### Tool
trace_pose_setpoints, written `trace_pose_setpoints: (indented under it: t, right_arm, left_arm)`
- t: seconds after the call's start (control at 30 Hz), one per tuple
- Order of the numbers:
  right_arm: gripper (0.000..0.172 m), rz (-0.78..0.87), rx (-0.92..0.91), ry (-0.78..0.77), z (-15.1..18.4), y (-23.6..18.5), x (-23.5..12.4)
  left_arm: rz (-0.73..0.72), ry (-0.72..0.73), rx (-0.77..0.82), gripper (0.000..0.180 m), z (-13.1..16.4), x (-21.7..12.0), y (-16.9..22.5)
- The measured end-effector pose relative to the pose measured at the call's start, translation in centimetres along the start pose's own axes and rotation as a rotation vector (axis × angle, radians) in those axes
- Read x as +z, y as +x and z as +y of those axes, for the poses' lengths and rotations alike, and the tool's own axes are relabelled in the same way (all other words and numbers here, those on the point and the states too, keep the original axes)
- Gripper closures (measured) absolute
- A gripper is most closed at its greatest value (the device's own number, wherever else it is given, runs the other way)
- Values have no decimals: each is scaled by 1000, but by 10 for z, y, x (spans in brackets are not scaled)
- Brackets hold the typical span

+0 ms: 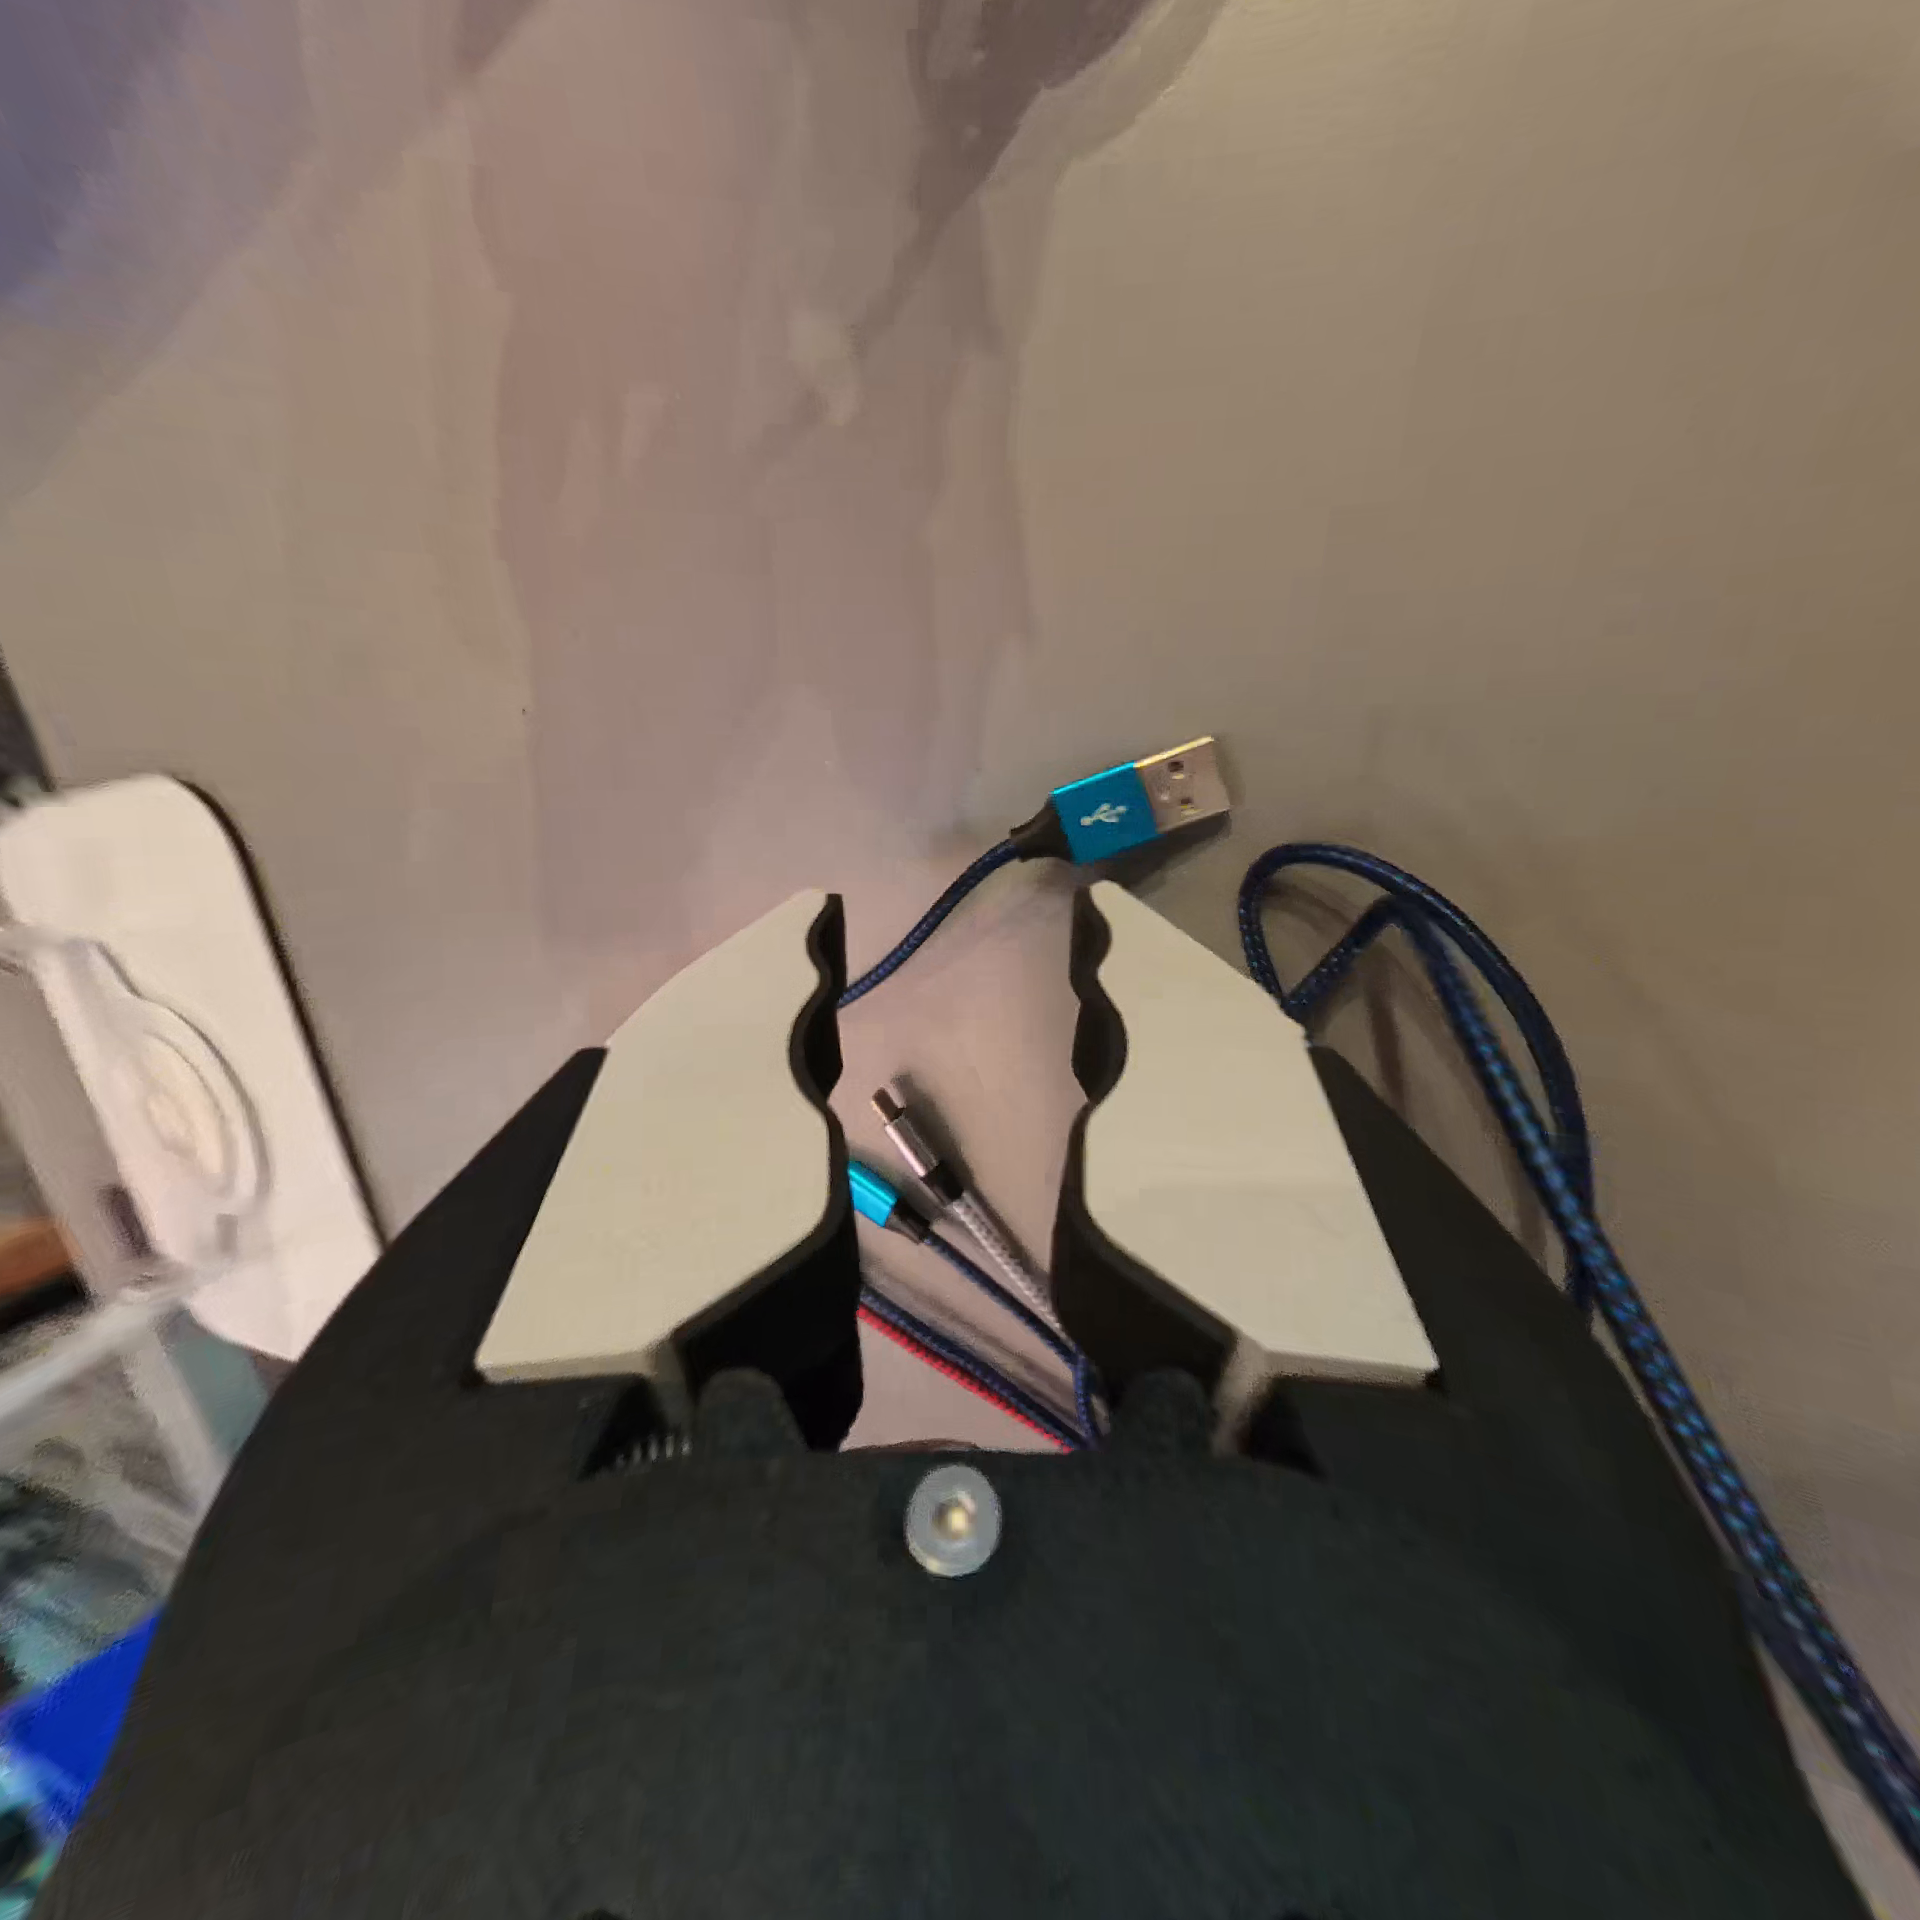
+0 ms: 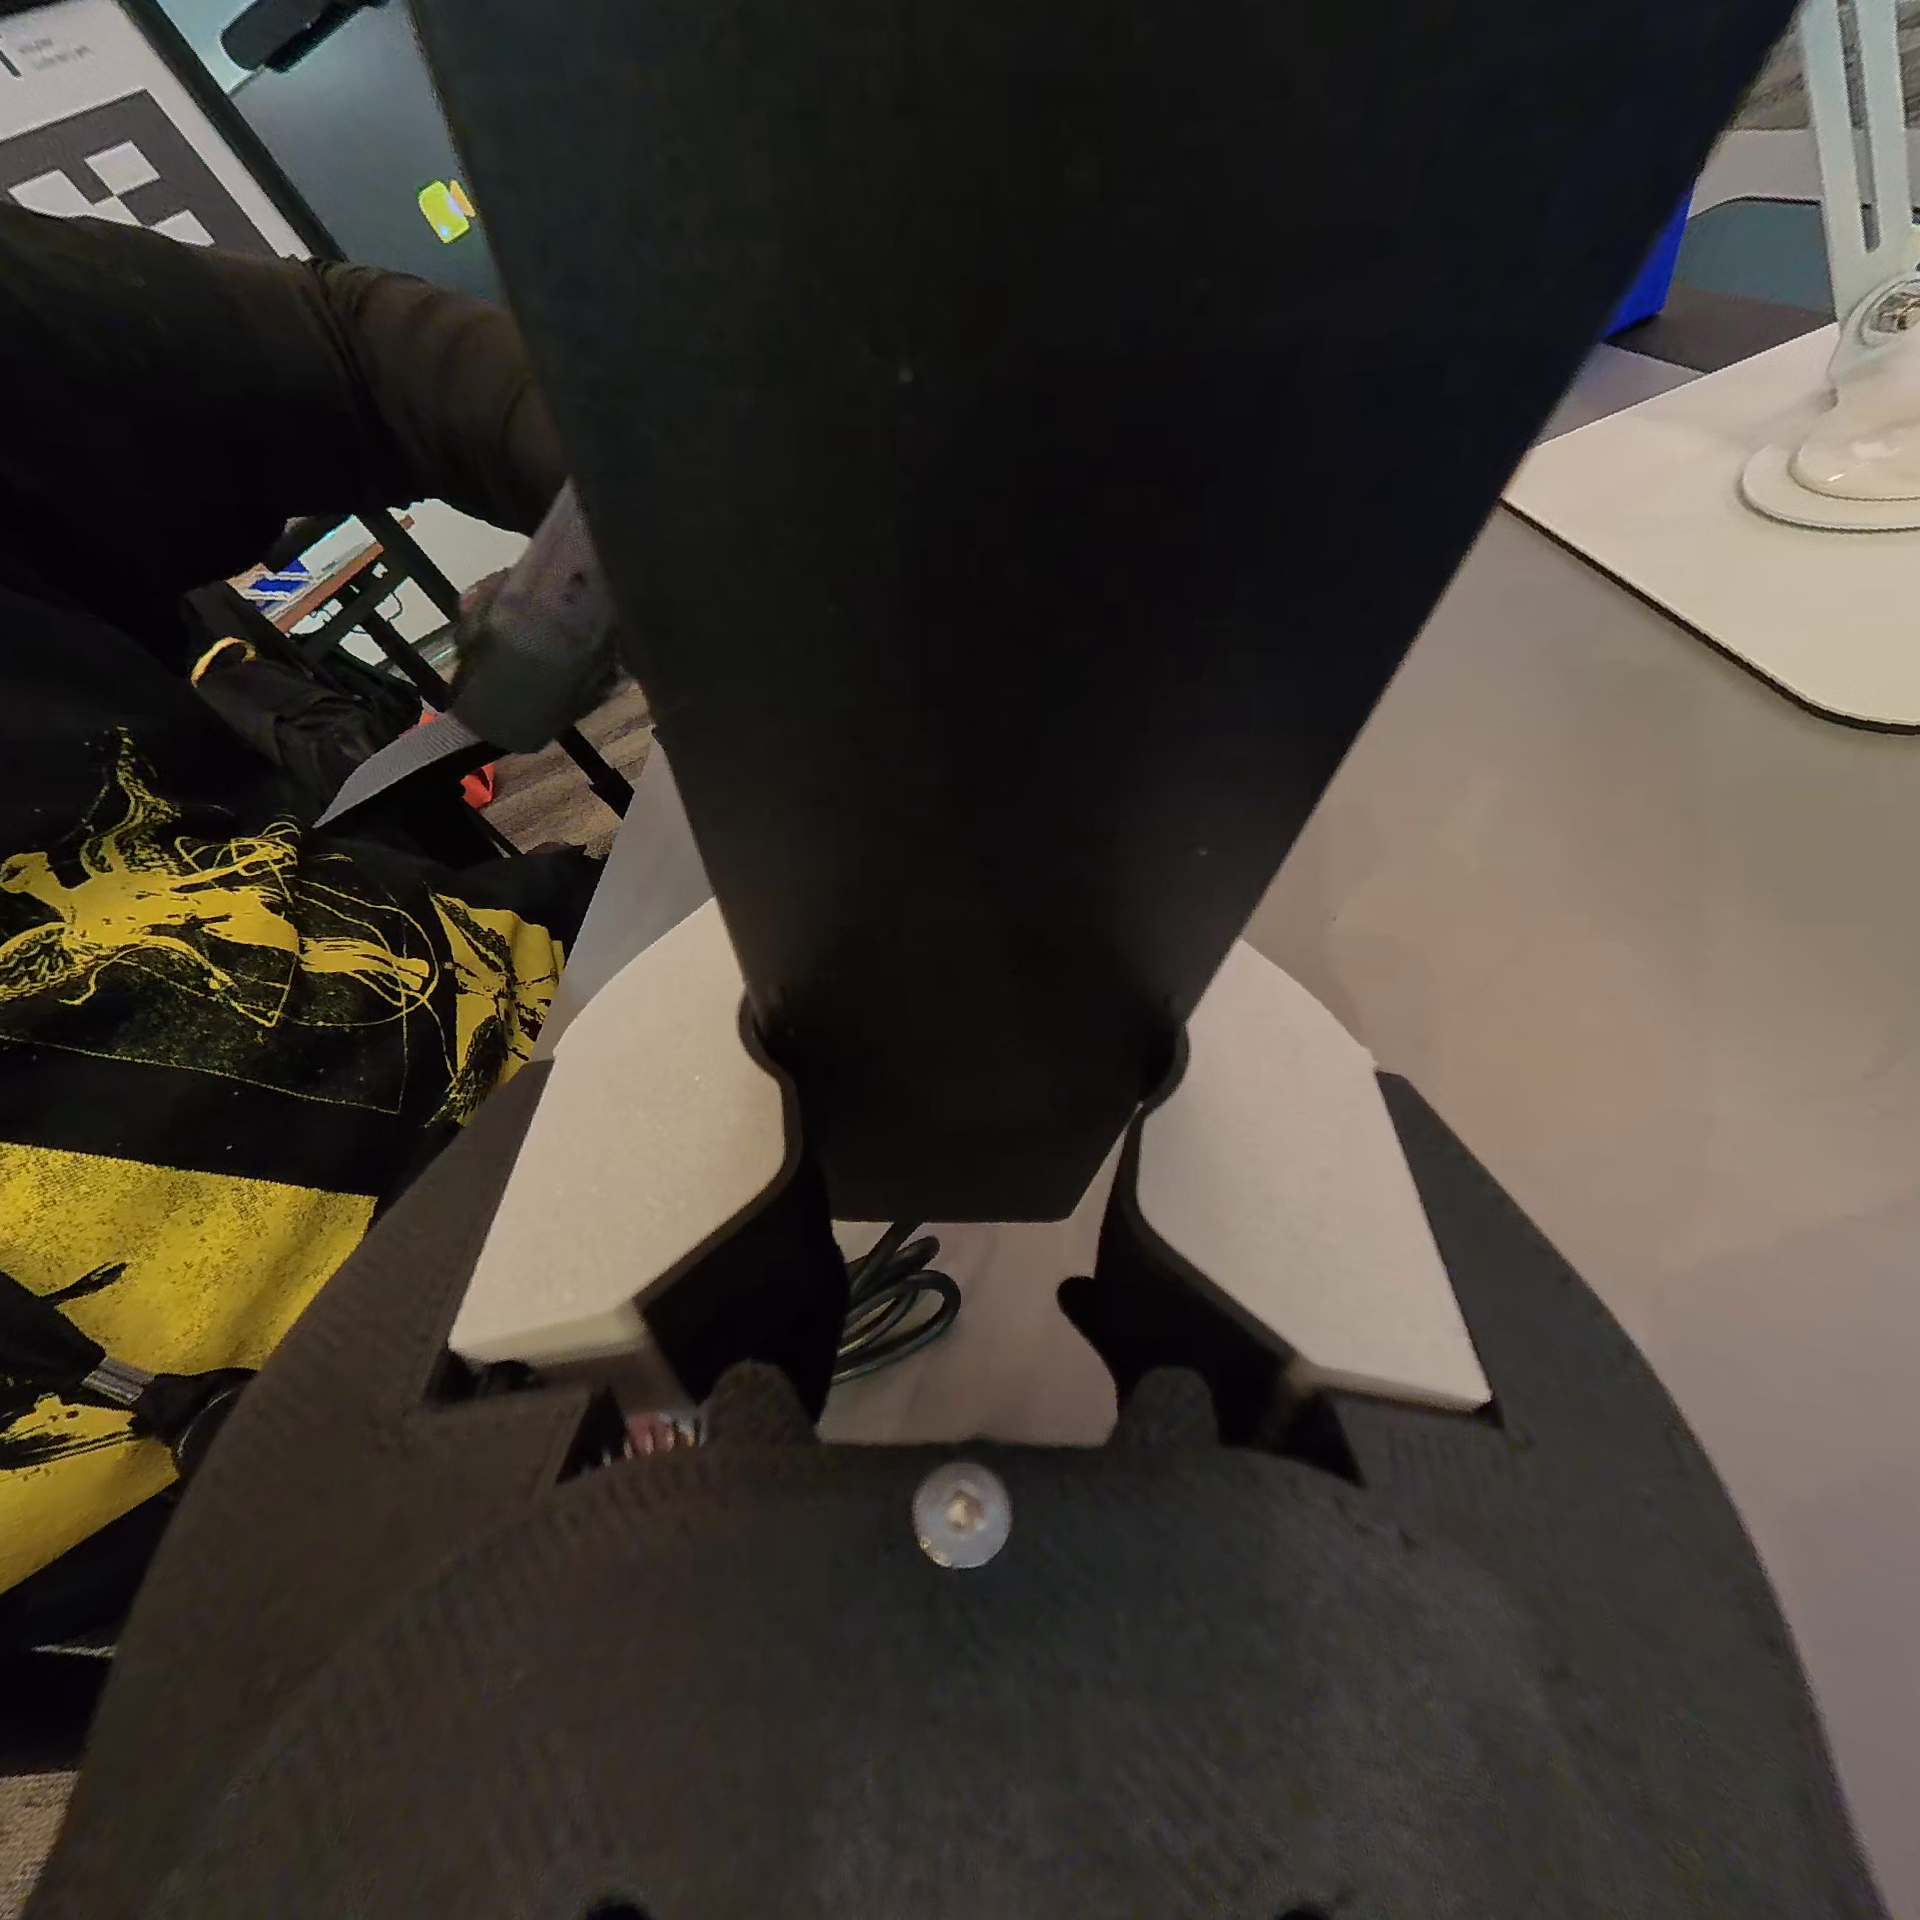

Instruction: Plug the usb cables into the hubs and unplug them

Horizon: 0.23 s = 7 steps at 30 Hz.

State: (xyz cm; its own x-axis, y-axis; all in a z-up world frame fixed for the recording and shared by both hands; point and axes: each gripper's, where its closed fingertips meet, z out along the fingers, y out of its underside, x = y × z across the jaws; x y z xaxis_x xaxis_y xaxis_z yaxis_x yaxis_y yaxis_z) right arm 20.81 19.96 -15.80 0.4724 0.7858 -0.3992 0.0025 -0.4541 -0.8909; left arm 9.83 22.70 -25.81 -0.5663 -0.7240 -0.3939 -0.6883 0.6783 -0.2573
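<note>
In the left wrist view my left gripper [image 1: 956, 904] is open and holds nothing. A blue USB plug [image 1: 1138, 802] with a bare metal end lies on the grey table [image 1: 1455, 416] just past the fingertips. Its blue braided cable [image 1: 914, 935] runs back between the jaws without touching the pads. A small silver connector [image 1: 909, 1127] and a small blue one [image 1: 873, 1195] lie on the table under the gripper. In the right wrist view my right gripper [image 2: 966, 997] is shut on a large black hub [image 2: 966, 623], which stands up between the pads and fills the middle of the view.
A loop of blue braided cable [image 1: 1455, 987] lies right of the left gripper. A white mat [image 1: 260, 1039] with a clear stand [image 1: 156, 1101] is at the left; the mat also shows in the right wrist view [image 2: 1662, 582]. A coiled dark green cable [image 2: 894, 1299] lies under the hub. A person's black and yellow shirt [image 2: 208, 987] is close by. Spacing between my two grippers at the tips: around 15 cm.
</note>
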Motion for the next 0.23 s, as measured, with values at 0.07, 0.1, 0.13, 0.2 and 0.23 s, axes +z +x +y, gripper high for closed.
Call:
trace_pose_setpoints:
  t: [0.07,0.1,0.13,0.2,0.23]
  right_arm:
    - [108,0,-1,0,0,0,0]
    - [108,0,0,1,0,0,0]
    - [108,0,0,1,0,0,0]
    - [108,0,-1,-1,0,0,0]
    - [108,0,-1,-2,0,0,0]
  left_arm:
    - [-74,1,179,139,-2,-4,1]
    - [-112,8,287,139,-4,-5,3]
    - [-141,29,387,141,-8,-7,5]
    - [-208,5,576,144,-11,-5,6]
    - [-220,-8,648,148,-11,-3,6]
